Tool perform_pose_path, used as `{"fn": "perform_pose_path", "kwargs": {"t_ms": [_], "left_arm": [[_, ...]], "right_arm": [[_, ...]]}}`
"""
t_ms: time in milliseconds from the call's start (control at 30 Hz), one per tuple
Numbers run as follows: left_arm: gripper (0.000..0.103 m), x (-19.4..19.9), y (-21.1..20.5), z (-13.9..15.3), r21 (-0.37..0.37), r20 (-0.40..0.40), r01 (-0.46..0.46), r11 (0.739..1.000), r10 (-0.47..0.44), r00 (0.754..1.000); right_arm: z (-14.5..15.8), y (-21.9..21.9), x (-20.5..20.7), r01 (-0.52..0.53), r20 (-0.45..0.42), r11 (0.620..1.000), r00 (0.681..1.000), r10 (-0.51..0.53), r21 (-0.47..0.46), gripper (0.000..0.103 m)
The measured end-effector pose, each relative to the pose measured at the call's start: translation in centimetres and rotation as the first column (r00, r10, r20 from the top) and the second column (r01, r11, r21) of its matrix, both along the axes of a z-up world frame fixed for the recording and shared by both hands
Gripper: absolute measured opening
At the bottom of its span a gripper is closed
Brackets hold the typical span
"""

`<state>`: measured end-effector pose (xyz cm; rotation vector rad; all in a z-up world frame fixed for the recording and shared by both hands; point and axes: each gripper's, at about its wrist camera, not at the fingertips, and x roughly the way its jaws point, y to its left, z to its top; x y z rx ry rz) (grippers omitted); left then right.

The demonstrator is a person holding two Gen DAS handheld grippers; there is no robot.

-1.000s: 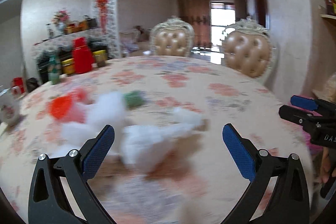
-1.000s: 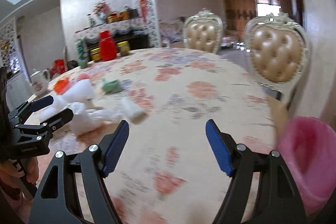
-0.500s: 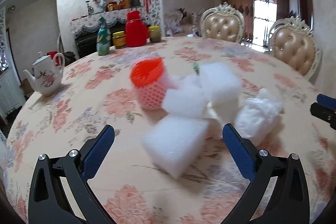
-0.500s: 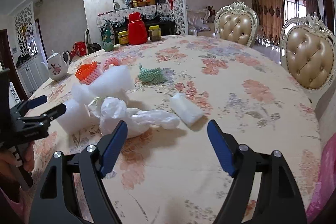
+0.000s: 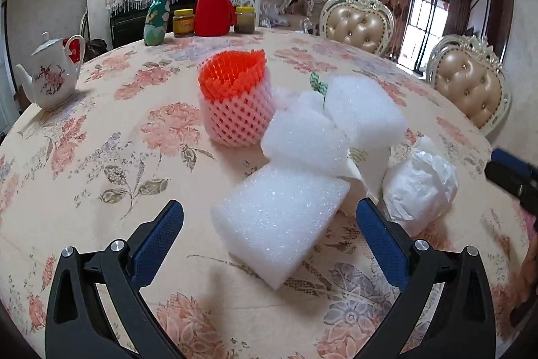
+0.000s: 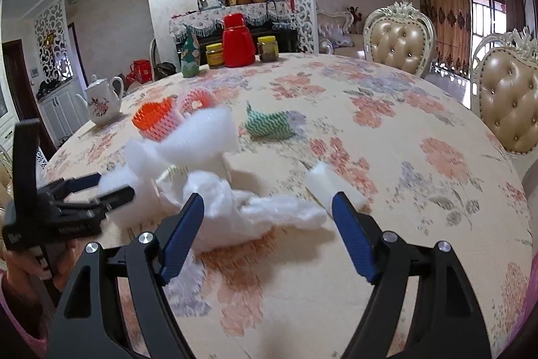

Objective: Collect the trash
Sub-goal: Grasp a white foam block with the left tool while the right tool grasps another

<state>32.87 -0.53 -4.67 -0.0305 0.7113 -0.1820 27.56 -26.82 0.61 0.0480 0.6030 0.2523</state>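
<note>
Trash lies in a pile on the floral table. My left gripper (image 5: 269, 217) is open with a white foam block (image 5: 279, 217) between its fingers, not gripped. Behind it lie two more foam blocks (image 5: 364, 113), an orange-and-pink foam net sleeve (image 5: 235, 103) and a crumpled white plastic bag (image 5: 420, 187). My right gripper (image 6: 267, 211) is open over the crumpled white plastic bag (image 6: 248, 207). A small foam piece (image 6: 326, 184) lies by its right finger. A green zigzag wrapper (image 6: 269, 125) lies further back. The left gripper (image 6: 97, 187) shows at the left of the right wrist view.
A white teapot (image 5: 50, 76) stands at the table's left edge. A red thermos (image 5: 213, 7), two jars and a green bottle (image 5: 156, 15) stand at the far edge. Two padded chairs (image 5: 359, 24) stand behind the table. A pink bin edge (image 6: 531, 308) shows at far right.
Both grippers have moved forward and closer to the pile. The foam block now sits between my left fingers, and the plastic bag sits between my right fingers.
</note>
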Motion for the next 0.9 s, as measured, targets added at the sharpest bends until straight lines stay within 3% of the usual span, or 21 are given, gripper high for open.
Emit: {"fn": "perform_pose_path", "kwargs": {"t_ms": [67,100,200,333,433,633,733,800,900], "left_arm": [[0.083,-0.1,-0.5,0.0,0.019,0.005,0.019,1.000,-0.019,1.000],[0.069,-0.2,-0.7,0.0,0.032,0.009,0.023,0.999,-0.024,1.000],[0.066,-0.7,-1.2,0.3,0.065,0.041,0.026,0.998,-0.029,0.999],[0.065,-2.4,-1.1,1.7,0.123,0.159,-0.027,0.992,0.007,0.987],[0.065,-2.6,1.1,2.7,0.048,0.182,-0.113,0.992,0.102,0.978],[0.065,-3.1,5.1,3.8,-0.105,0.214,-0.269,0.957,0.286,0.934],[0.065,-3.3,5.6,4.1,-0.131,0.232,-0.274,0.953,0.299,0.926],[0.065,-3.3,5.5,4.2,-0.128,0.234,-0.269,0.955,0.292,0.927],[0.065,-3.3,5.0,4.0,-0.128,0.227,-0.245,0.961,0.269,0.936]], "right_arm": [[0.5,0.5,0.7,-0.013,0.004,1.000,1.000,0.013,0.014,0.076],[0.8,0.9,1.0,-0.018,0.006,1.000,1.000,0.018,0.020,0.076],[1.5,2.1,2.0,-0.040,0.018,0.999,0.999,0.039,0.036,0.076],[1.8,4.4,4.2,-0.078,0.006,0.995,0.997,0.078,0.064,0.076],[1.6,6.3,5.8,-0.101,-0.016,0.992,0.995,0.102,0.075,0.076],[0.1,10.0,8.6,-0.114,-0.062,0.993,0.991,0.115,0.015,0.076],[-1.0,10.8,9.8,-0.102,-0.095,0.995,0.990,0.100,-0.017,0.076],[-1.5,10.8,10.2,-0.098,-0.111,0.995,0.989,0.094,-0.034,0.065],[-1.0,9.5,9.1,-0.079,-0.071,0.997,0.994,0.080,0.015,0.062]]}}
